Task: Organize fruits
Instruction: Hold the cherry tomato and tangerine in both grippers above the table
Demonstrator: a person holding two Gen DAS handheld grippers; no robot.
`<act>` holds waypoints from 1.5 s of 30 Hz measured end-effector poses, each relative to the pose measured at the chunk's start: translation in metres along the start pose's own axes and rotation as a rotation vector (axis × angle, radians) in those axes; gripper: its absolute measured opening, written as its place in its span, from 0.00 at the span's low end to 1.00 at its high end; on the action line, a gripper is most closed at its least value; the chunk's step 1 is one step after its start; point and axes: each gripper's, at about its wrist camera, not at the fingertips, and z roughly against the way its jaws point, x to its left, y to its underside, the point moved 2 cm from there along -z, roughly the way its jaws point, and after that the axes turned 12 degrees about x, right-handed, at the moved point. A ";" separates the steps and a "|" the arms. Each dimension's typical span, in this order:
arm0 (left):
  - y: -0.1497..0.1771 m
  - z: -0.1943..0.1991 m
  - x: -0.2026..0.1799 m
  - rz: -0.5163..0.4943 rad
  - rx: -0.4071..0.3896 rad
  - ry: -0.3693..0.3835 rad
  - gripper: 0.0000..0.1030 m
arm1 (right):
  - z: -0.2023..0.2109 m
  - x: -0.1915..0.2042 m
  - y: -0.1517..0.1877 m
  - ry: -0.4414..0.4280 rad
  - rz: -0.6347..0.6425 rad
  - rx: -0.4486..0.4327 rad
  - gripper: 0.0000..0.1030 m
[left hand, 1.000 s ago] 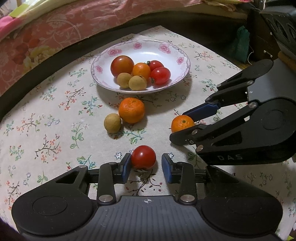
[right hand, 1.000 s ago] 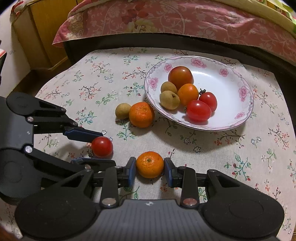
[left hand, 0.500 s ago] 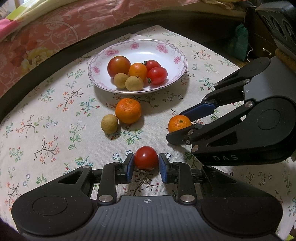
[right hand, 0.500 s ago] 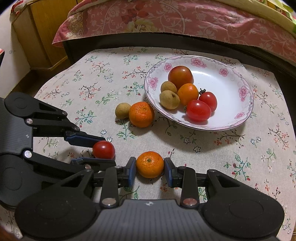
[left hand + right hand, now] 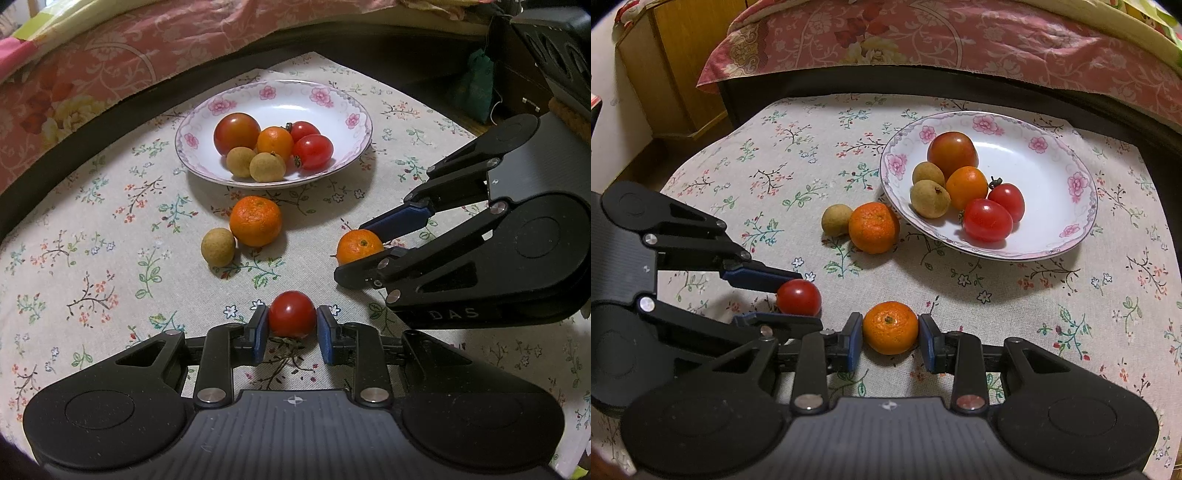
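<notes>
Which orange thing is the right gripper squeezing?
The small orange on the cloth, between the right gripper pads. The bigger orange lies free beside the plate; another sits in it.

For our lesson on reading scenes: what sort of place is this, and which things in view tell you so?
Probably a bedroom in a home: a pink floral quilt on a bed lies behind the small table's floral tablecloth, a yellow wooden cabinet stands alongside, and a flower-rimmed white china plate holds fruit.

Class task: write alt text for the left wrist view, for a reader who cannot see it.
The left gripper clamps a cherry tomato on a floral tablecloth. At right, the right gripper grips a small mandarin; beyond sits a plate of fruit.
</notes>
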 end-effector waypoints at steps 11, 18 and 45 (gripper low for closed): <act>0.000 0.001 -0.001 -0.011 0.000 -0.002 0.33 | 0.000 -0.001 0.001 -0.001 0.003 0.001 0.31; 0.000 0.001 -0.001 -0.011 -0.001 -0.004 0.33 | 0.001 -0.001 0.001 0.003 0.001 0.001 0.31; -0.005 0.002 0.000 -0.008 -0.037 -0.024 0.33 | 0.011 -0.003 0.000 0.015 -0.010 -0.019 0.31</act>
